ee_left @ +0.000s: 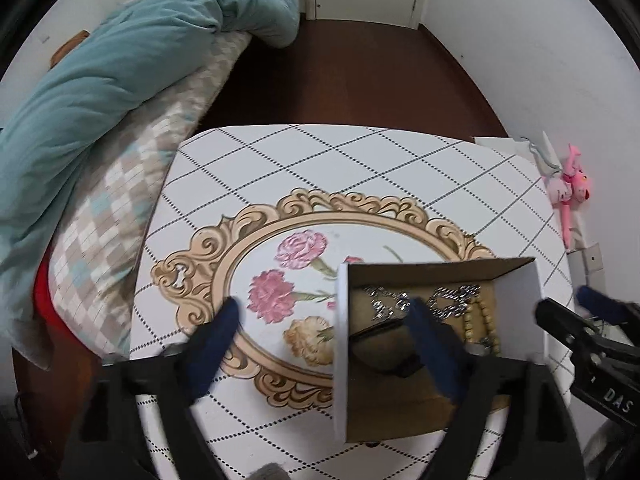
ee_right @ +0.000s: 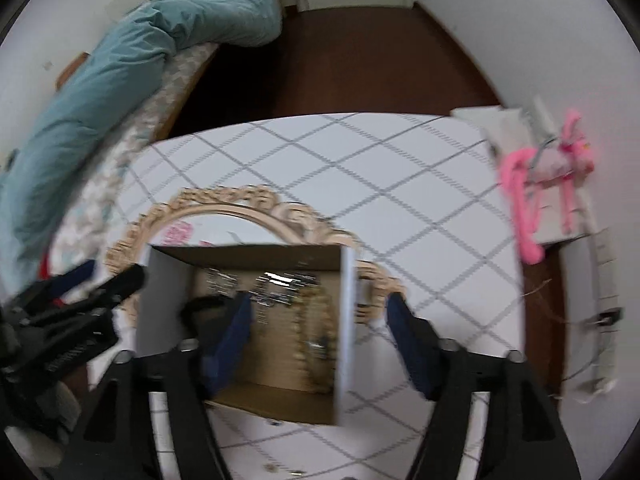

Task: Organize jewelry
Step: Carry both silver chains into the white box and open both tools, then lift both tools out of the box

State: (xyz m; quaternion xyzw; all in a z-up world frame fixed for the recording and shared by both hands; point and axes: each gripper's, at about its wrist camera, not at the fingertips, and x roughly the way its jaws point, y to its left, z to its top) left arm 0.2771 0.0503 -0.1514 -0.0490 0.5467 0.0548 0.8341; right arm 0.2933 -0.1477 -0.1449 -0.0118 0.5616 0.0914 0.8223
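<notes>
An open cardboard box (ee_left: 520, 312) with white outer walls stands on the patterned table (ee_left: 320, 160). Inside lie silver chain pieces (ee_left: 452, 300), a string of wooden beads (ee_left: 476, 320) and a dark item (ee_left: 384, 344). My left gripper (ee_left: 324, 316) is open and straddles the box's left wall, one finger inside and one outside. The right gripper (ee_right: 318, 308) is open too and straddles the right wall of the box (ee_right: 160, 300). The silver pieces (ee_right: 280, 280) and beads (ee_right: 316, 332) lie between and beside its fingers, blurred. Neither gripper's pads press on anything.
A bed with a teal duvet (ee_left: 120, 60) and a checked pillow (ee_left: 120, 208) borders the table's left side. Pink plush toys (ee_left: 572, 184) hang at the right wall. Dark wooden floor (ee_left: 360, 72) lies beyond the table's far edge.
</notes>
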